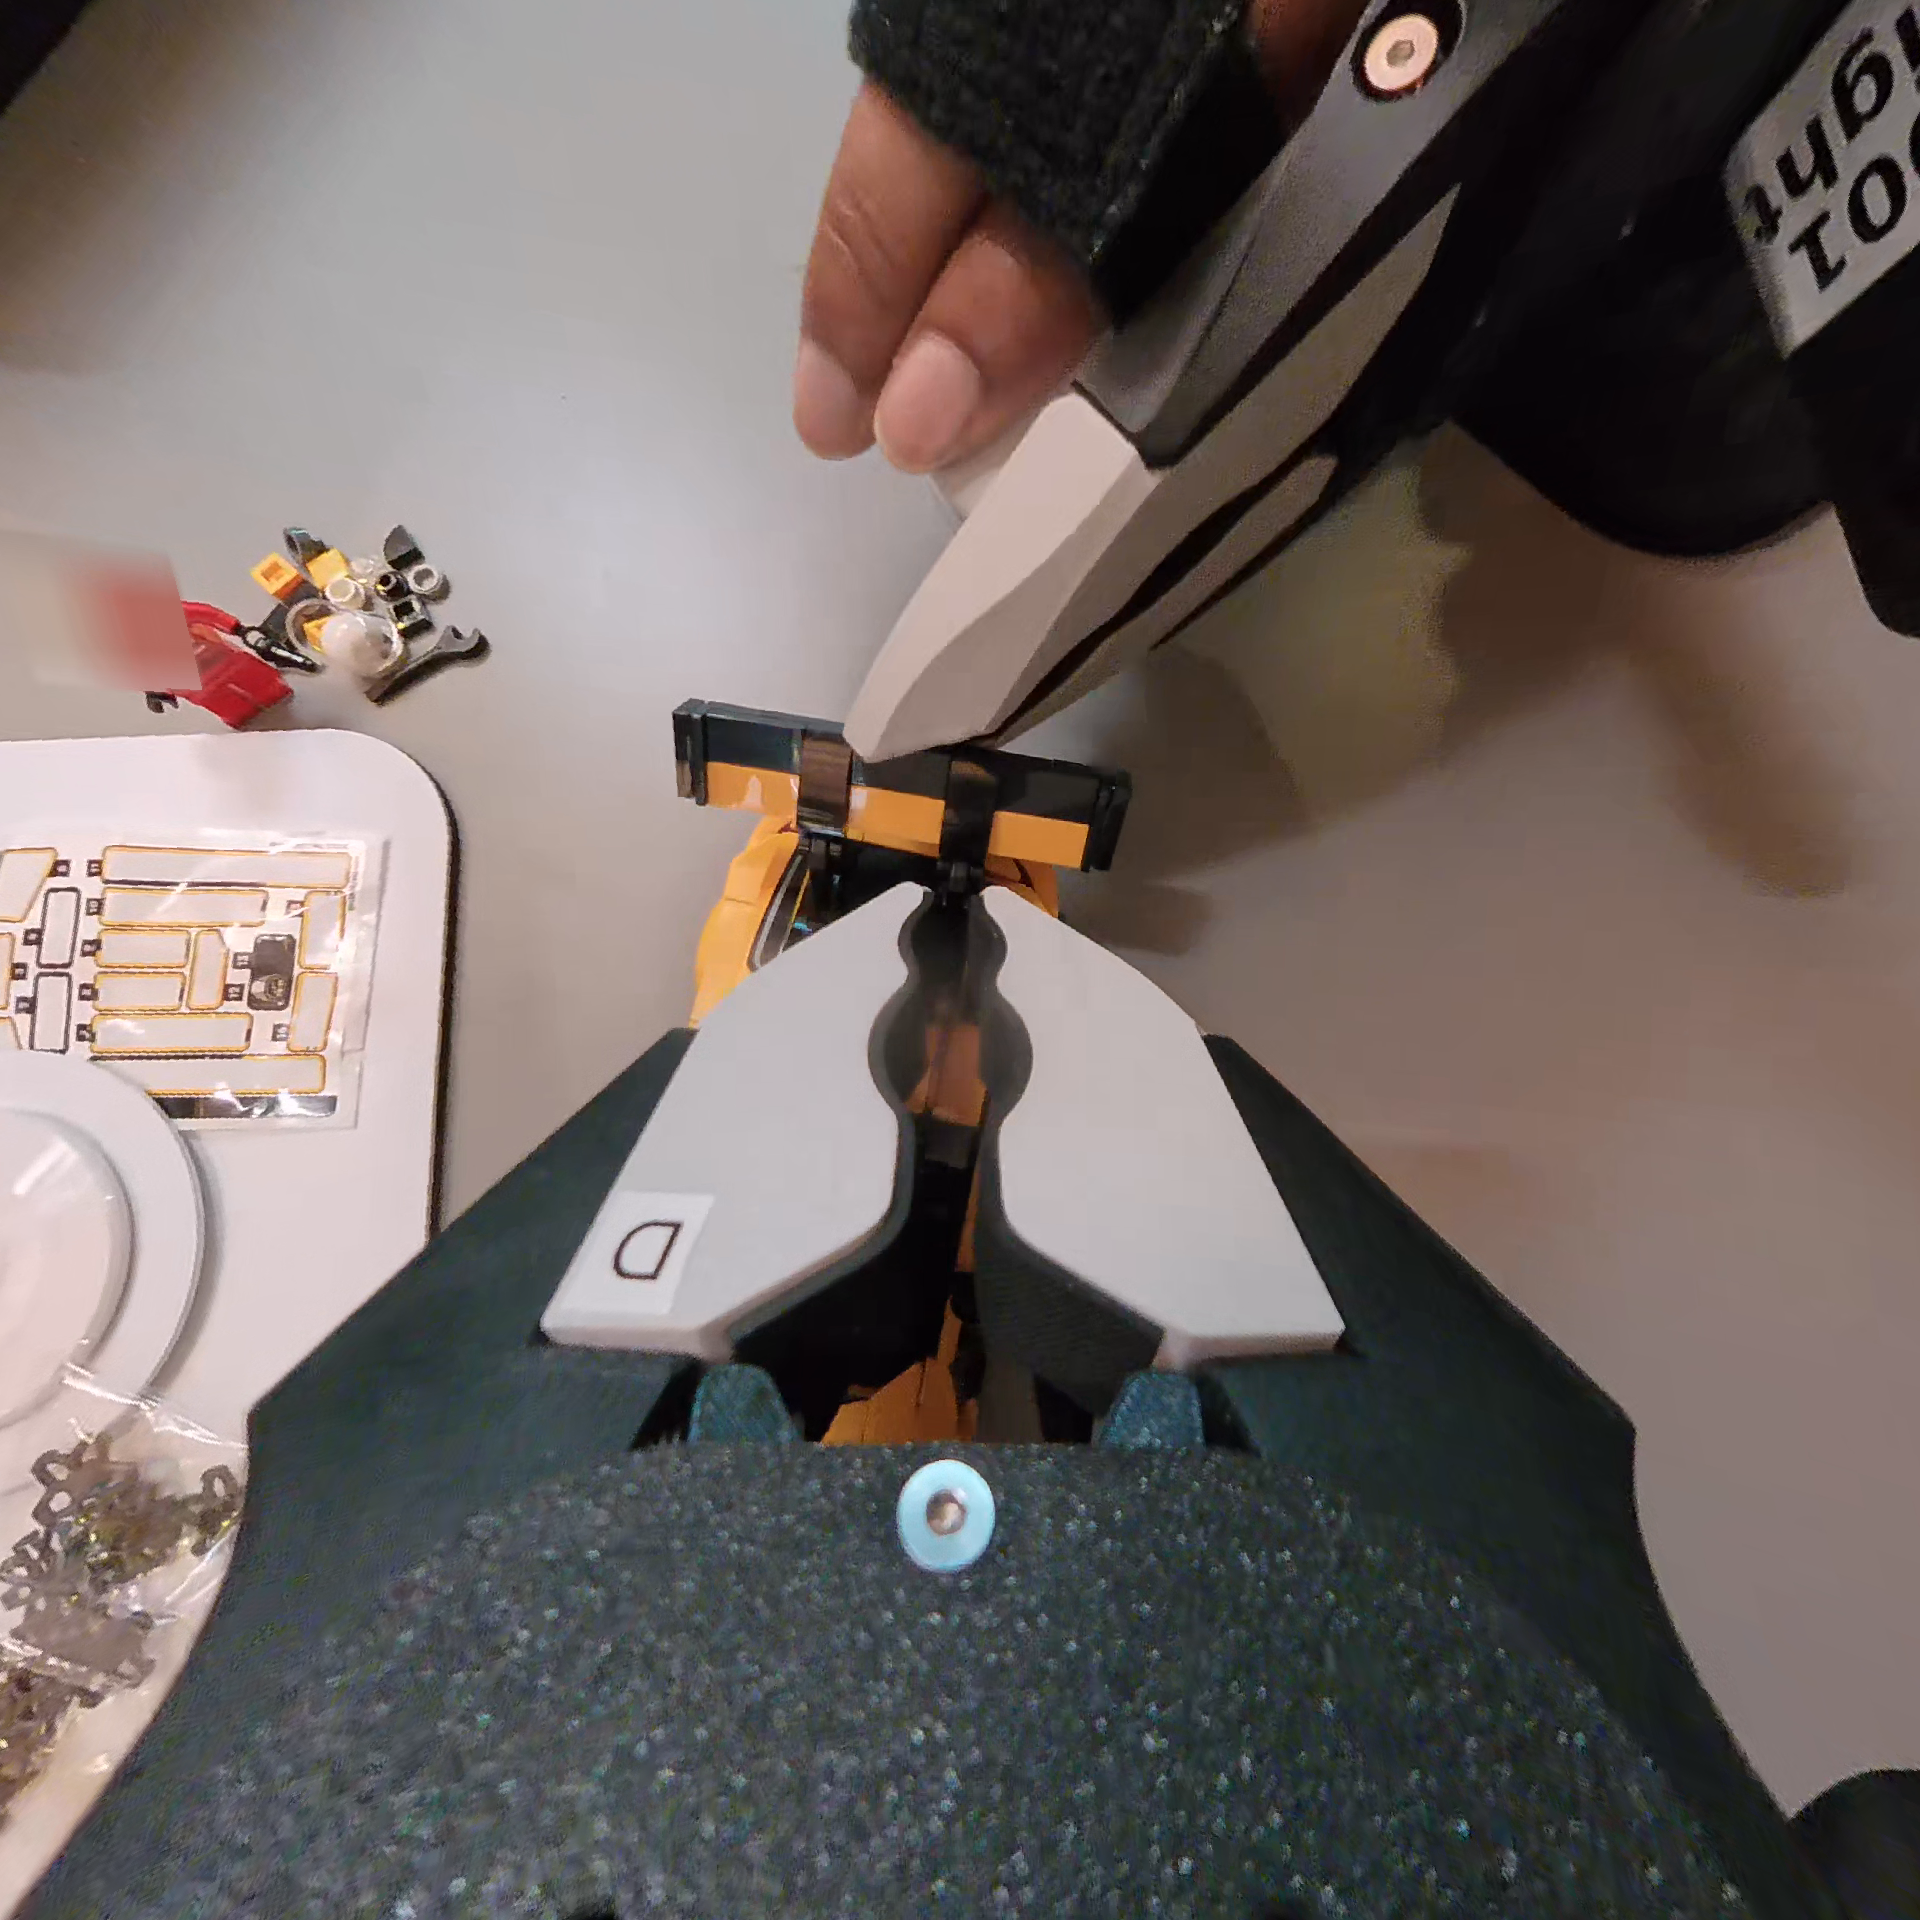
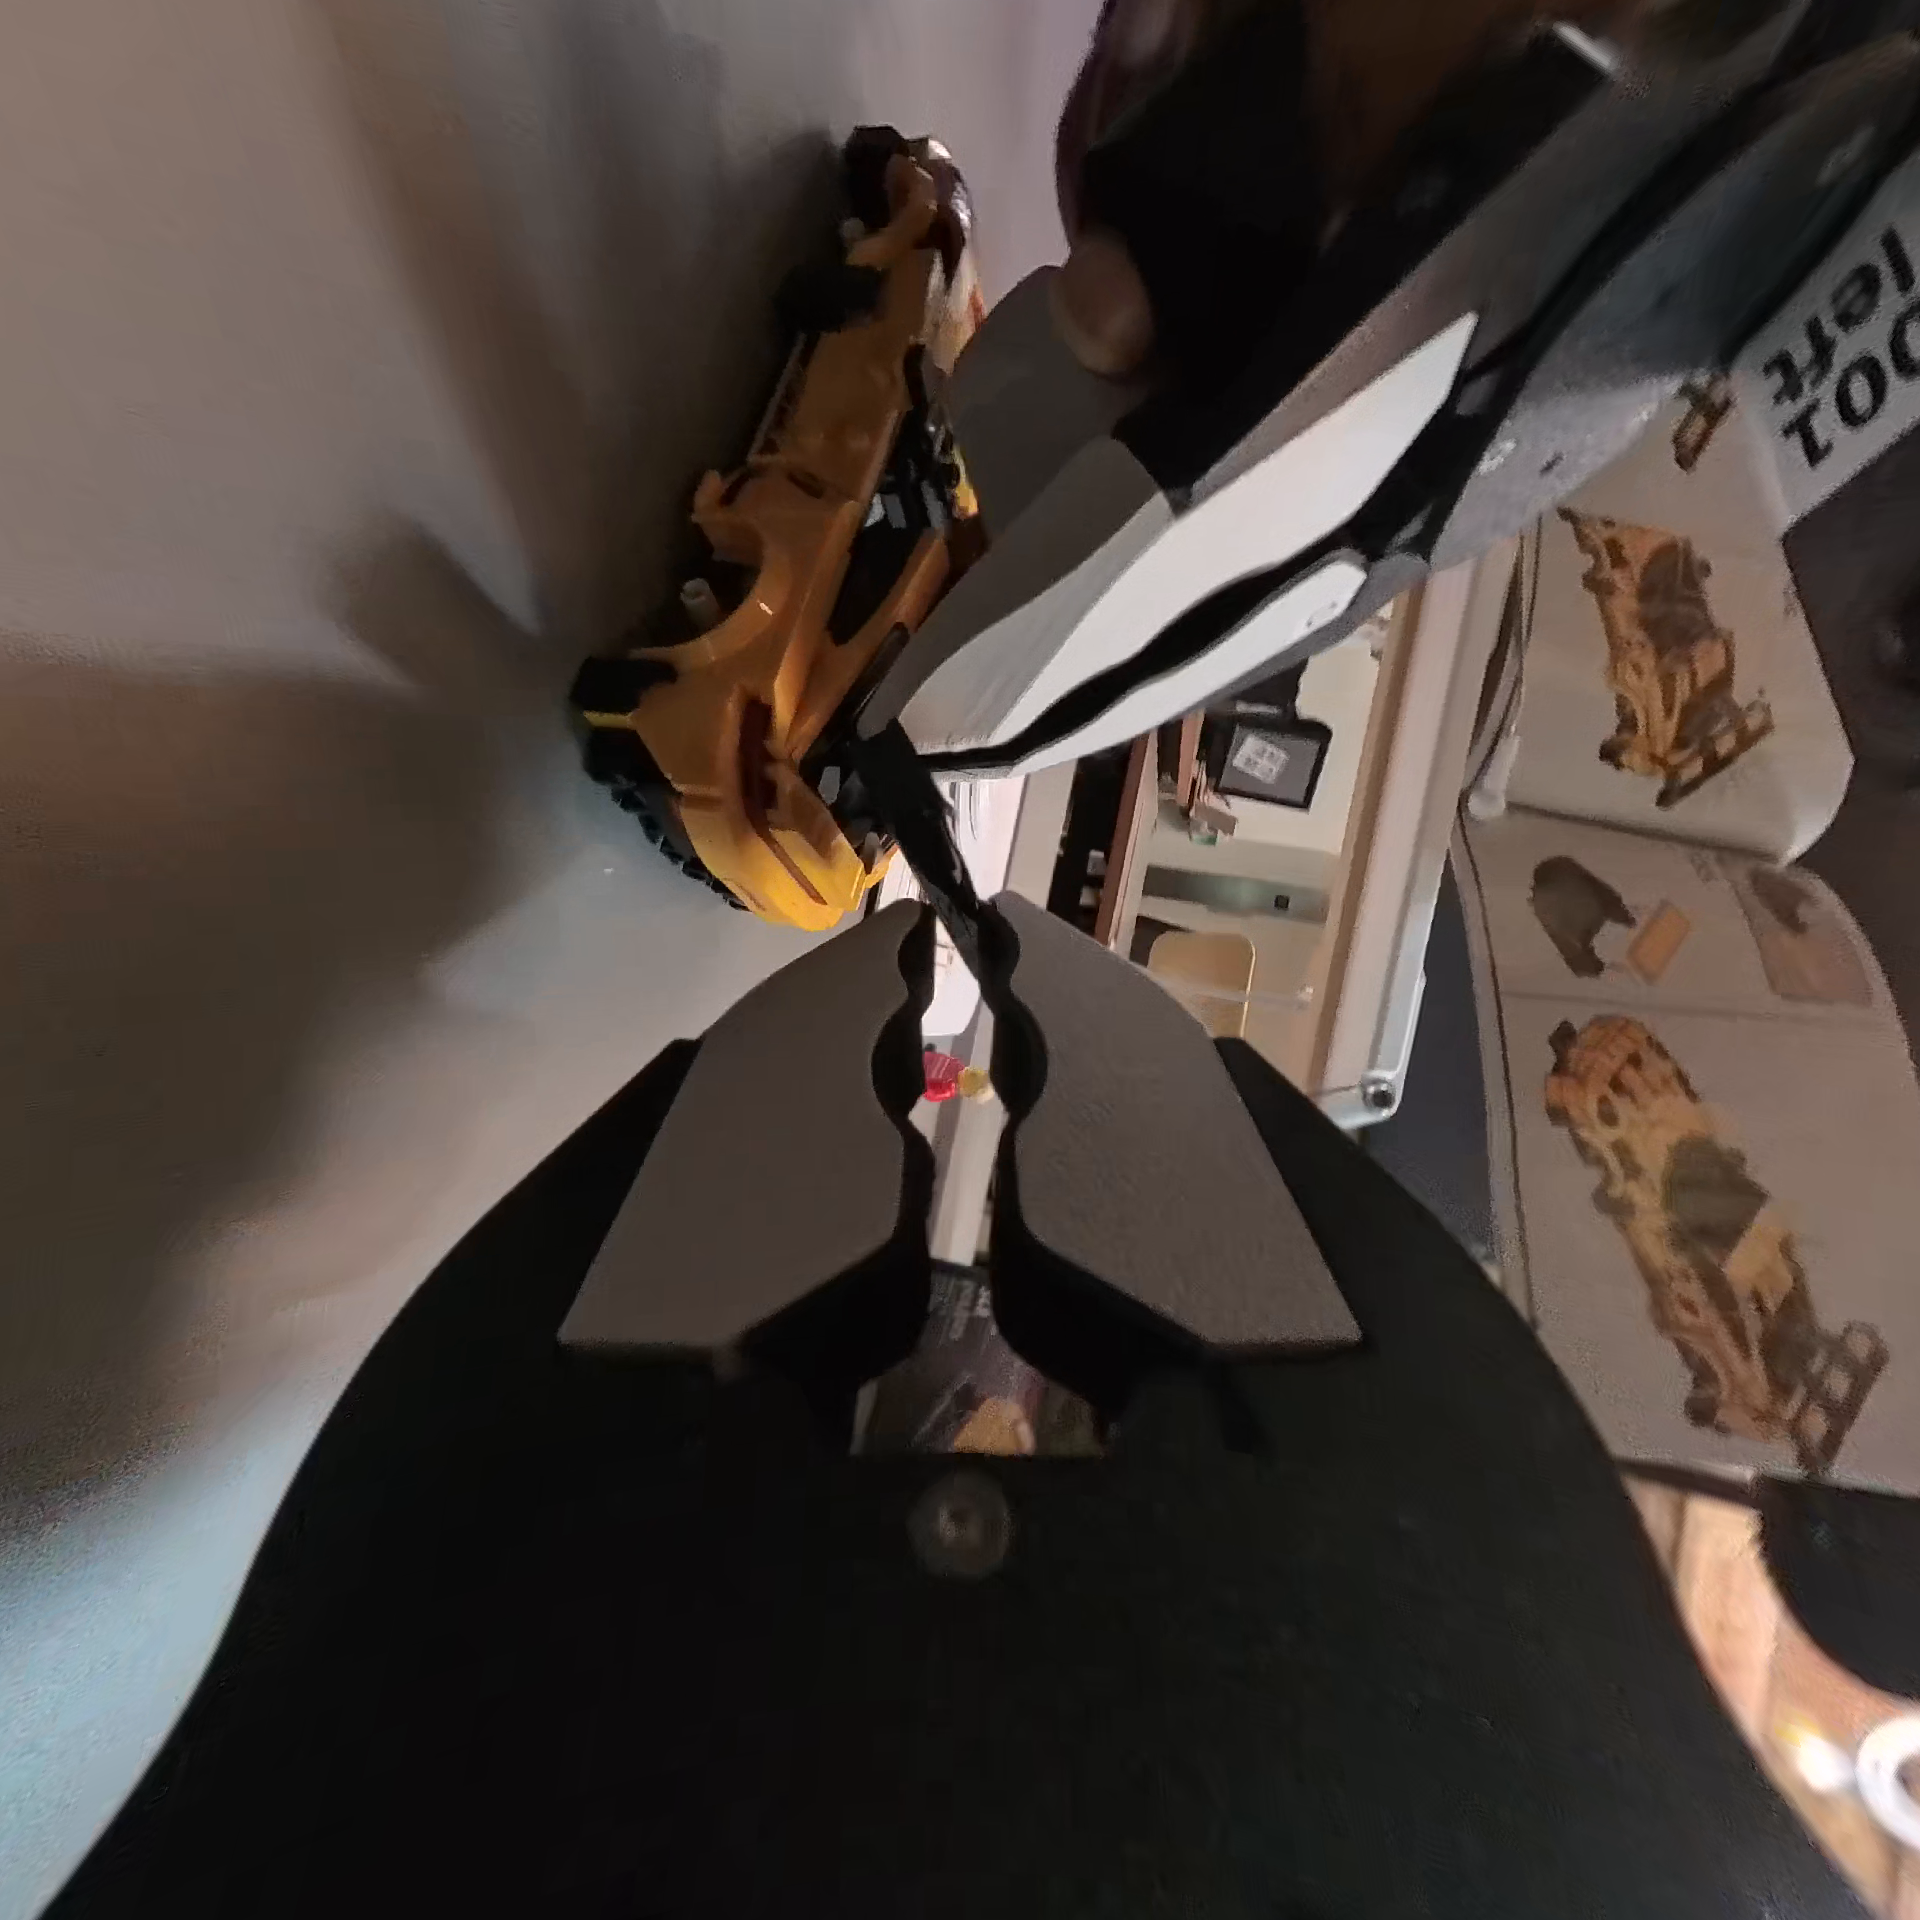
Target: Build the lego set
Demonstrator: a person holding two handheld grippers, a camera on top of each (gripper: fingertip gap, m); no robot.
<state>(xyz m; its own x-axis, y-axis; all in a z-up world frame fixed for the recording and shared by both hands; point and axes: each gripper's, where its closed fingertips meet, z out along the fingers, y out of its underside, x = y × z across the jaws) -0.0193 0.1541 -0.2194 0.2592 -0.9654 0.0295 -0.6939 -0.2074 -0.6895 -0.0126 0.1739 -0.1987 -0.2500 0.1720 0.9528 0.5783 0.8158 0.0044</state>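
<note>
The yellow lego car sits on the grey table, and both grippers are at its back end. The left gripper is squeezed nearly shut, pinching one of the thin black posts under the car's wing. The wing is a black and yellow bar that lies across the back of the car. The right gripper comes down from above with its two grey fingers pressed close together, and its tip touches the top of the wing. A hand in a dark sleeve holds it.

In the right wrist view the right gripper is almost closed on a thin black part that sticks out from the back of the car. That picture is blurry, so the part is hard to make out.

To the left, a small pile of loose pieces lies right on the table: black, yellow, clear and red bits, with a tiny black wrench. Nearer is a white tray. On it lies a sticker sheet inside a clear wrapper. A round white dish rests there too; what is in it cannot be seen. A clear bag holds many small dark pieces.

An open booklet with car pictures lies off to the side.
</note>
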